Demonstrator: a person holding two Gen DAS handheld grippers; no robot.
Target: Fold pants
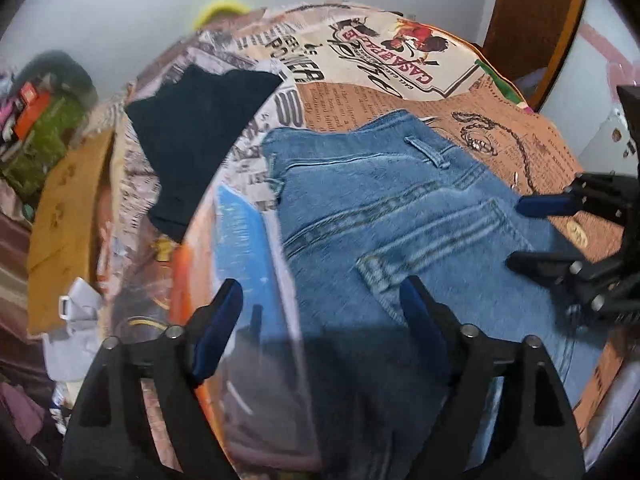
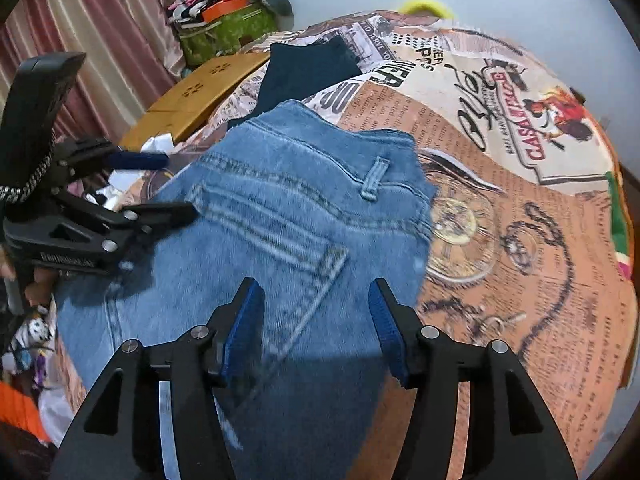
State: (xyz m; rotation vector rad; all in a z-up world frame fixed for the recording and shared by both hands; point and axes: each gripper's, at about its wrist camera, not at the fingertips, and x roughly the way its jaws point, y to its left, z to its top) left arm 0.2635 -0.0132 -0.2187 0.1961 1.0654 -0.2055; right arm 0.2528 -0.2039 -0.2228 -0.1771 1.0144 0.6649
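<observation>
Light blue jeans (image 1: 384,216) lie folded on a bed with a newspaper-print cover (image 1: 400,56), back pocket and belt loop facing up. They also show in the right wrist view (image 2: 280,216). My left gripper (image 1: 320,296) is open and empty, hovering over the jeans' left edge. My right gripper (image 2: 316,296) is open and empty above the back pocket. In the left wrist view the right gripper (image 1: 516,236) enters from the right, over the jeans. In the right wrist view the left gripper (image 2: 180,184) enters from the left.
A dark navy garment (image 1: 196,136) lies on the cover beyond the jeans. A yellow-brown low table (image 2: 196,92) stands beside the bed, with a green box (image 2: 224,32) of clutter behind it. Curtains (image 2: 88,40) hang at the left. A wooden door (image 1: 532,20) is at the far right.
</observation>
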